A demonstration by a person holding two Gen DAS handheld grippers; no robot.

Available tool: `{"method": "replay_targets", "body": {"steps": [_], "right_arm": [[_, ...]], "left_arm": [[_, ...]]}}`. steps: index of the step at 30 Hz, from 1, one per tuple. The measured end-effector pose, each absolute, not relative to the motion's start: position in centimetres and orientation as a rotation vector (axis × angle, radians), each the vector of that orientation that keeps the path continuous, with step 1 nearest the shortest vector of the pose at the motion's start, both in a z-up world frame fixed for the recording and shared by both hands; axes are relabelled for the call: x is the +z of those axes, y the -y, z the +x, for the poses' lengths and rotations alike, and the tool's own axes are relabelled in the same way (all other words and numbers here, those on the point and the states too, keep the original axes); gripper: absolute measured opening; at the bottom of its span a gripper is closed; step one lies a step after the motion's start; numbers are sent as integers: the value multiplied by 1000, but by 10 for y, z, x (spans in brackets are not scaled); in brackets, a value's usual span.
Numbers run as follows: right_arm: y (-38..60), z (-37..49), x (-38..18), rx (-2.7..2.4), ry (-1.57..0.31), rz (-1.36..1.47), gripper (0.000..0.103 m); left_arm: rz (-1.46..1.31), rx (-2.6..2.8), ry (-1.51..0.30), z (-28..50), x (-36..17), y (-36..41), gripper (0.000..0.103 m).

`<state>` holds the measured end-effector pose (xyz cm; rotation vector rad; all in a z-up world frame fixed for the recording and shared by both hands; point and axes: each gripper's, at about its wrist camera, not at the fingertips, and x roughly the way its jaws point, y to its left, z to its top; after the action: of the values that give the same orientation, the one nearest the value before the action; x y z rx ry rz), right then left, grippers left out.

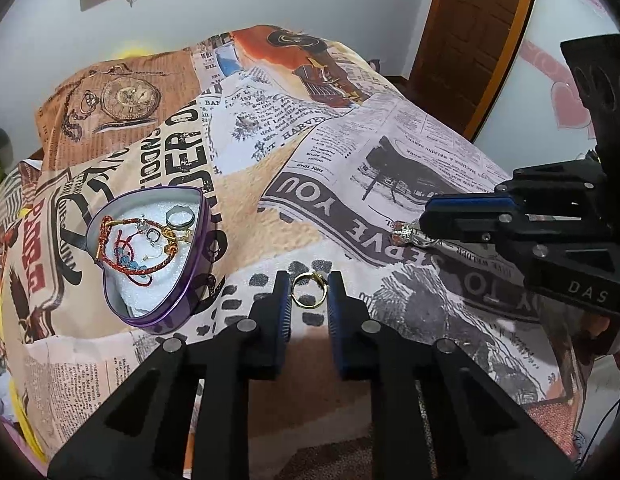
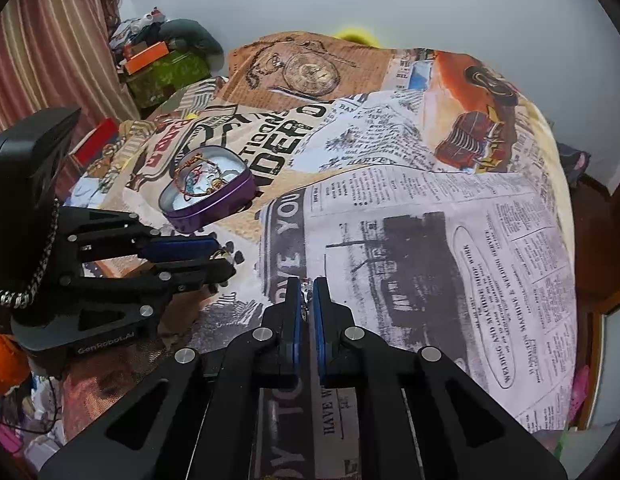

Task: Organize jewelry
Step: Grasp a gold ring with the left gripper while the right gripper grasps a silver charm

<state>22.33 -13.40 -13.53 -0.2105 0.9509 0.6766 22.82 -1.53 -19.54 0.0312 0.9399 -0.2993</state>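
Note:
A purple heart-shaped tin (image 1: 165,312) lies open on the bed, lined with white foam and holding red and gold bracelets, rings and earrings; it also shows in the right wrist view (image 2: 213,210). My left gripper (image 1: 308,290) is closed on a gold ring (image 1: 305,300), held between its blue pads just right of the tin. My right gripper (image 2: 307,294) is shut on a silver ring with a sparkling stone (image 1: 404,234), whose top peeks out between the pads (image 2: 306,291). The right gripper reaches in from the right in the left wrist view (image 1: 426,216).
The bed is covered by a newspaper-print sheet (image 1: 350,168). A wooden door (image 1: 470,40) stands at the back right. Clutter, with green and orange boxes (image 2: 161,68), sits by a striped curtain at the bed's far left.

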Motion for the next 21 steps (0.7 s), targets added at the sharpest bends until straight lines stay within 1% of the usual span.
{"method": "replay_targets", "body": {"steps": [1, 3, 4, 12, 13, 14, 21], "right_arm": [[134, 224, -135, 676, -959, -212, 13], [133, 226, -137, 673, -973, -211, 31], [133, 227, -137, 671, -970, -213, 32], [123, 235, -154, 678, -1008, -246, 31], [122, 234, -155, 678, -996, -255, 27], [121, 232, -154, 682, -991, -259, 15], [115, 225, -146, 696, -962, -272, 14]], "left_arm": [[29, -300, -938, 228, -195, 15, 17], [25, -301, -935, 227, -195, 14, 17], [23, -302, -934, 227, -195, 14, 17], [20, -300, -916, 224, -195, 13, 17], [21, -301, -914, 223, -195, 12, 17], [21, -301, -911, 222, -194, 12, 17], [21, -270, -882, 210, -187, 5, 17]]}}
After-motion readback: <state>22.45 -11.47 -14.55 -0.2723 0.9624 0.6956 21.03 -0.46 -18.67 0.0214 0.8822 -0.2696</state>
